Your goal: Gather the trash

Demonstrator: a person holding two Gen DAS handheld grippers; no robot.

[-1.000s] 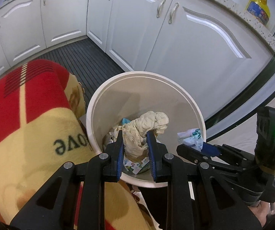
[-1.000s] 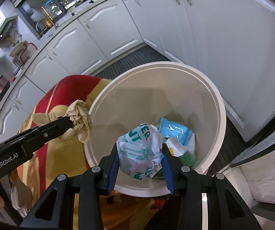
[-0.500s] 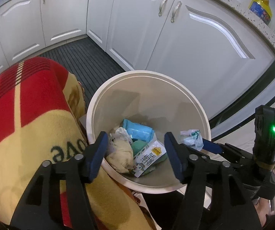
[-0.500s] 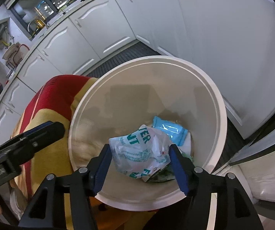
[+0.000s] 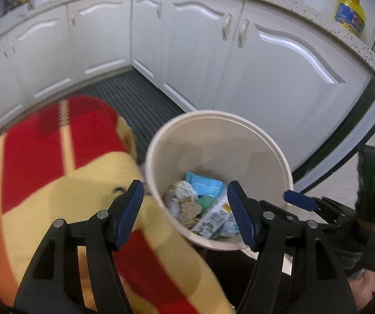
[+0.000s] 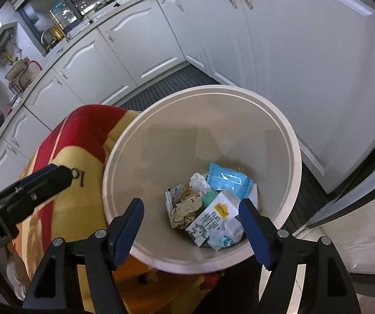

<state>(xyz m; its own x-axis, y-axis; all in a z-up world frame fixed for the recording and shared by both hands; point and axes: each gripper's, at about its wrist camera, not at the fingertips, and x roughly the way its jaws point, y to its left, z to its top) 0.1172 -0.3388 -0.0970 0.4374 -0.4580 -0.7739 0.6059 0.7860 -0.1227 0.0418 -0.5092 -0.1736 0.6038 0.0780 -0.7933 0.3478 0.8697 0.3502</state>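
Kitchen floor: bin [image 6: 290, 141] of trash [image 6: 208, 209] (wrappers)

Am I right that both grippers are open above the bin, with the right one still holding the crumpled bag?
Not quite. Both the left gripper and right gripper are open above the bin, but the right one holds nothing: the right wrist view shows the crumpled bag lying in the bin among the other trash.

A round cream bin [image 6: 273, 141] is standing upright. Inside it, at the bottom, a crumpled beige cloth [image 6: 186, 210] is lying beside a white printed carton [image 6: 212, 216], with a blue packet [image 6: 229, 180] sitting behind them and a crumpled white bag [image 6: 226, 234] resting in front.
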